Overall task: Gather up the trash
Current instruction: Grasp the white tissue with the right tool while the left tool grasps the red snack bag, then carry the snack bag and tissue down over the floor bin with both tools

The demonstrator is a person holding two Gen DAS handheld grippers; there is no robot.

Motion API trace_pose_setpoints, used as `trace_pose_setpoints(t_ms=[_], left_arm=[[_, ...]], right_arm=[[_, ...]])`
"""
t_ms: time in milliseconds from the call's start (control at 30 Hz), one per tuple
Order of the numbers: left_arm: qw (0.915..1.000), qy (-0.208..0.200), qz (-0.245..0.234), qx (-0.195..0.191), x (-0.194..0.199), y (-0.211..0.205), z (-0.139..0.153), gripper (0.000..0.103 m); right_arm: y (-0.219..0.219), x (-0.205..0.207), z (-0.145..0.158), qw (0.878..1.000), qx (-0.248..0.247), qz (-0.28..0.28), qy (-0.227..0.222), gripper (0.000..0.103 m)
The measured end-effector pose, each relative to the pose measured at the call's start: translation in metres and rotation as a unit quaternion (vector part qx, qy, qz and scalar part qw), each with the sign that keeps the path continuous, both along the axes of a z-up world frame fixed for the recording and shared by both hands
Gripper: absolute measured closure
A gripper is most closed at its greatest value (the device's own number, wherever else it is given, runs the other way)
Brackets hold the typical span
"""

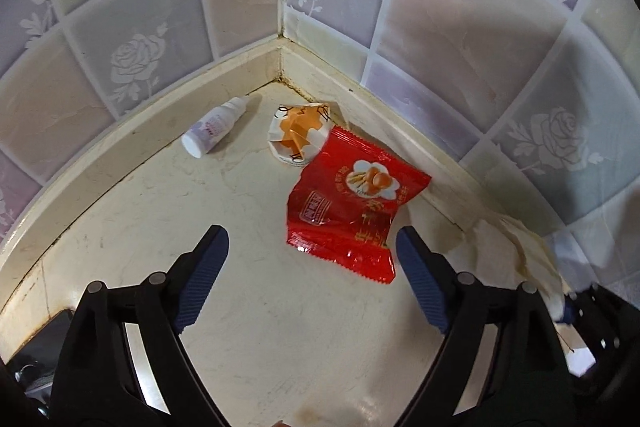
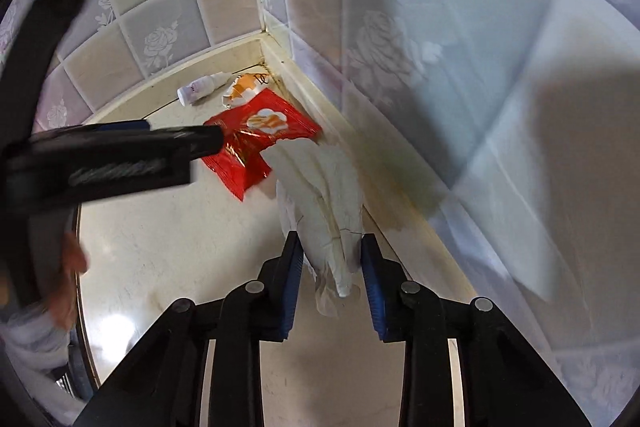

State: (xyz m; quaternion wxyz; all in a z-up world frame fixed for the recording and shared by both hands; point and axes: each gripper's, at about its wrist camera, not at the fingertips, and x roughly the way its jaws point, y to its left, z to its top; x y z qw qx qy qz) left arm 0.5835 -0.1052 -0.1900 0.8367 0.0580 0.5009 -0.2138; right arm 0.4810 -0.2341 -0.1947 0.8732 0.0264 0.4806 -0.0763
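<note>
My left tool (image 1: 312, 247) hangs over the bench (image 1: 140, 227) with its fingers spread wide and nothing between them. The red snack wrapper (image 1: 348, 211) lies flat just past the tips, toward one o'clock in the left wrist view. Beyond it, at twelve o'clock near the tiled corner, sits a crumpled white-and-orange wrapper (image 1: 298, 135), touching the red one's far edge. A small white bottle (image 1: 214, 129) lies on its side at eleven o'clock, apart from both.

My right tool (image 2: 330, 267) has a wad of white tissue (image 2: 328, 195) between its pads; the fingers look nearly closed on it, though I cannot tell whether both pads touch.

I judge the red wrapper light, thin, crinkly and slick; it will likely slide if pushed. The lifted near edge looks like the best hold. The tissue is soft and should compress easily. The bottle may roll.
</note>
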Motion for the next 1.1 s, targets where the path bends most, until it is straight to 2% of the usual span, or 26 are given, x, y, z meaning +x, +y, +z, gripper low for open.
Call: trace_pose_setpoints(t_ms=[367, 433, 500, 667, 700, 733, 933, 1100], left_arm=[[0.9998, 0.003, -0.005, 0.021, 0.006, -0.028, -0.029, 0.020], [0.9998, 0.014, 0.004, 0.017, 0.008, -0.028, -0.033, 0.038], [0.9997, 0.022, 0.010, 0.008, 0.011, -0.027, -0.036, 0.040], [0.9999, 0.012, 0.003, 0.002, 0.006, -0.027, -0.034, 0.045], [1.0000, 0.007, 0.000, 0.004, 0.003, -0.027, -0.032, 0.047], [1.0000, 0.000, -0.001, 0.006, -0.001, -0.027, -0.030, 0.056], [1.0000, -0.002, -0.004, 0.006, -0.021, -0.019, -0.015, 0.071], [0.9998, -0.015, -0.007, 0.009, -0.041, -0.011, 0.004, 0.078]], right_arm=[[-0.004, -0.023, 0.002, 1.000, 0.003, -0.016, -0.010, 0.076], [-0.006, -0.028, 0.004, 1.000, 0.004, -0.017, -0.011, 0.076], [-0.007, -0.031, 0.005, 1.000, 0.005, -0.019, -0.012, 0.076], [-0.007, -0.030, 0.005, 1.000, 0.005, -0.018, -0.012, 0.077], [-0.007, -0.031, 0.005, 1.000, 0.005, -0.019, -0.012, 0.078], [-0.007, -0.032, 0.005, 1.000, 0.006, -0.019, -0.012, 0.078], [-0.009, -0.044, 0.008, 1.000, 0.012, -0.024, -0.016, 0.080], [-0.004, -0.059, 0.018, 0.999, 0.017, -0.020, -0.024, 0.080]])
